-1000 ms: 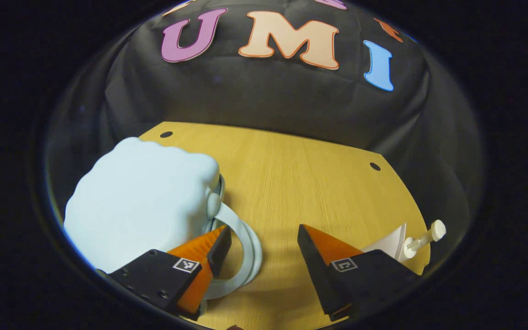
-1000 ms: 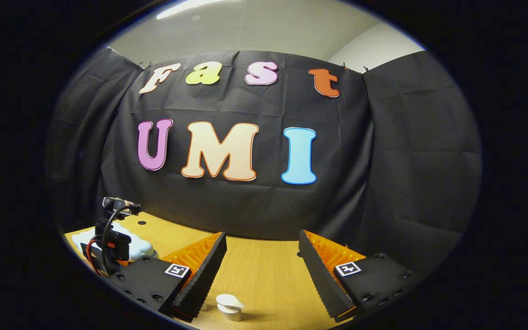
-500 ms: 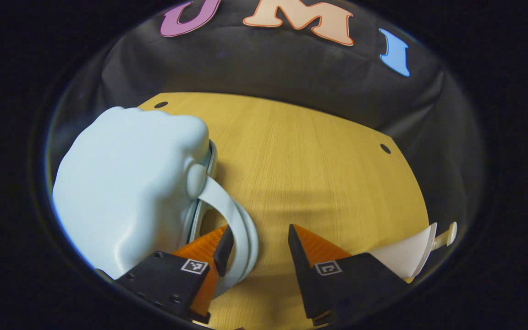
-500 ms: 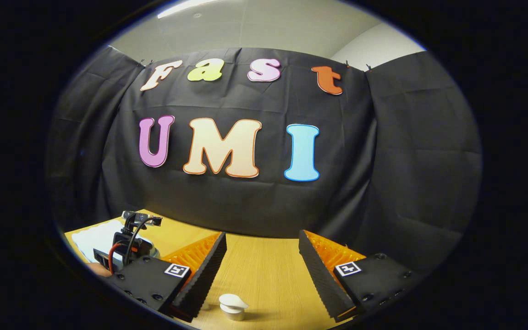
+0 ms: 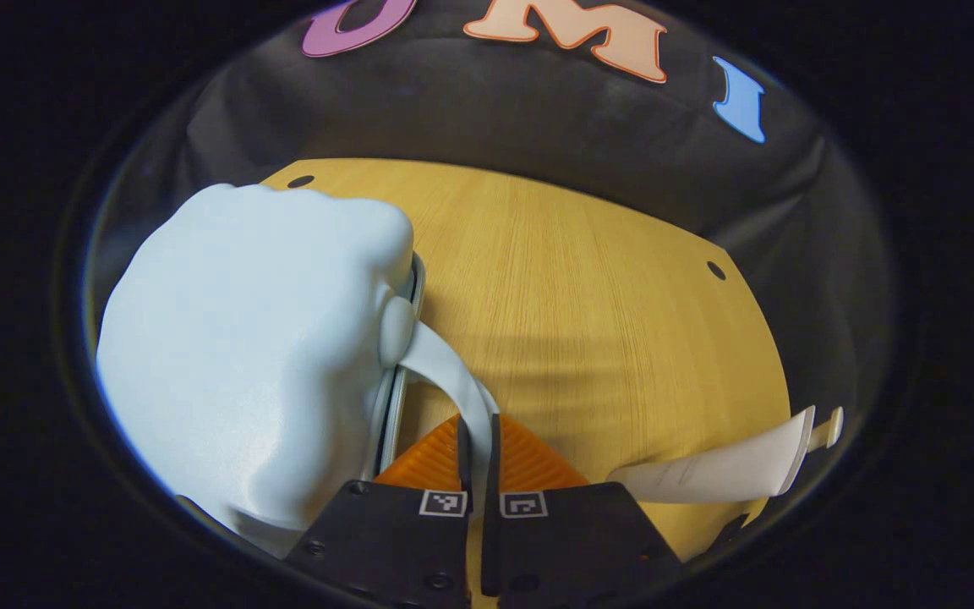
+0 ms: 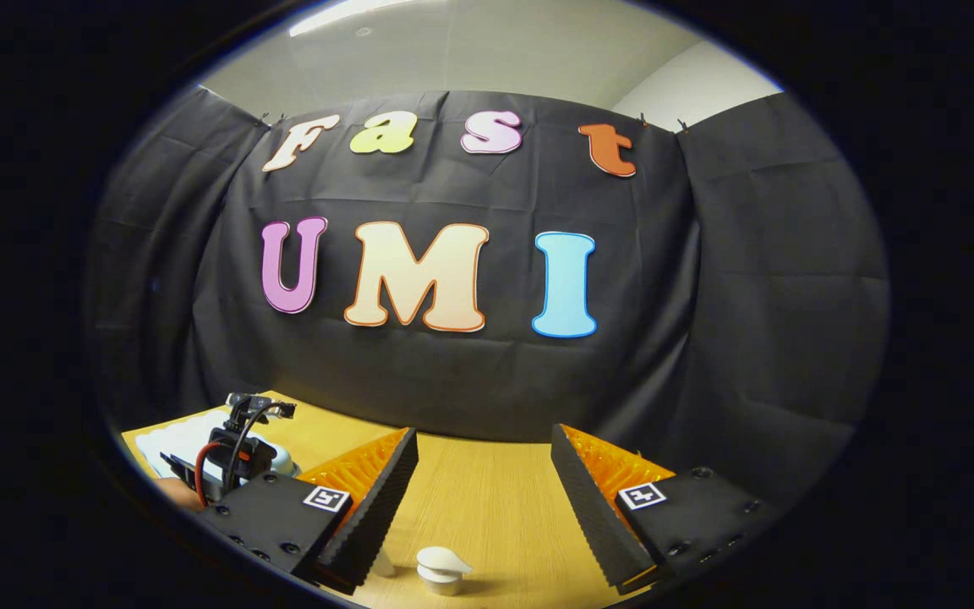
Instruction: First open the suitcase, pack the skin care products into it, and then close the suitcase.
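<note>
Left gripper view: the left gripper (image 5: 478,448), at lower centre of the frame, has its jaws closed on the pale blue handle strap (image 5: 453,381) of the suitcase (image 5: 250,372). Half a second earlier the same jaws stood apart on either side of that strap; they have since come together, and the strap now runs as a thin band between them. The suitcase, a pale blue shell with a rounded, lumpy lid, occupies the left half of the frame and rests on the wooden counter (image 5: 588,279); the seam along its right edge looks closed, so the case is judged still unopened. A white pump bottle (image 5: 724,465) lies on its side at lower right, just beside the gripper body, its nozzle toward the frame's right edge.

Right gripper view: the right gripper (image 6: 478,499) hangs above the counter with its jaws wide apart and empty, as in the earlier frames. A small white pump top (image 6: 443,568) stands on the counter at lower centre, between and below the jaws; what it belongs to cannot be told. At lower left the other gripper appears farther off, over the suitcase.

Interpretation: the closing of the jaws marks the end of the approach and the securing of a hold on the handle. The opening step is thus prepared but not begun; packing and closing remain.
</note>
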A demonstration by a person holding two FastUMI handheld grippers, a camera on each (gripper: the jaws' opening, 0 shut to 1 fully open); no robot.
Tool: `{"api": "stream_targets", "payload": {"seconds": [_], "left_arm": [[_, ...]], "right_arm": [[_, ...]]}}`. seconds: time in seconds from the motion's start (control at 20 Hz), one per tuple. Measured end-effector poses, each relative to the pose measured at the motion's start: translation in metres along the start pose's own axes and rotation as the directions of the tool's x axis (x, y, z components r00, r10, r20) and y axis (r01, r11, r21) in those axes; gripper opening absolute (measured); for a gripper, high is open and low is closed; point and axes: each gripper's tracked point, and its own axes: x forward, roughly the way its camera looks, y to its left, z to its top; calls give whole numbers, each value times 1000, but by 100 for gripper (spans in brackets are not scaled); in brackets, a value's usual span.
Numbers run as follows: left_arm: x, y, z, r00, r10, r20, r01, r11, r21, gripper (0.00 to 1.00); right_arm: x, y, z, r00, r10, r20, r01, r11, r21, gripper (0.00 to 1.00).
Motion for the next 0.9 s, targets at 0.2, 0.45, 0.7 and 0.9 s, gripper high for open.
{"api": "stream_targets", "payload": {"seconds": [0.2, 0.45, 0.7, 0.9], "left_arm": [[-15, -5, 11, 999, -8, 32, 5, 997, 73, 0], [-40, -7, 27, 998, -38, 56, 34, 997, 76, 0], [-74, -1, 57, 993, -59, 99, 52, 996, 73, 0], [-105, 13, 85, 987, -88, 136, 78, 994, 76, 0]], "right_arm": [[-3, 0, -2, 1000, 2, 8, -2, 1000, 14, 99], [-6, 2, -4, 1000, 16, 8, -17, 998, 54, 99], [-11, 6, -2, 999, 23, 22, -25, 997, 77, 99], [-12, 7, -2, 999, 23, 24, -25, 995, 94, 99]]}}
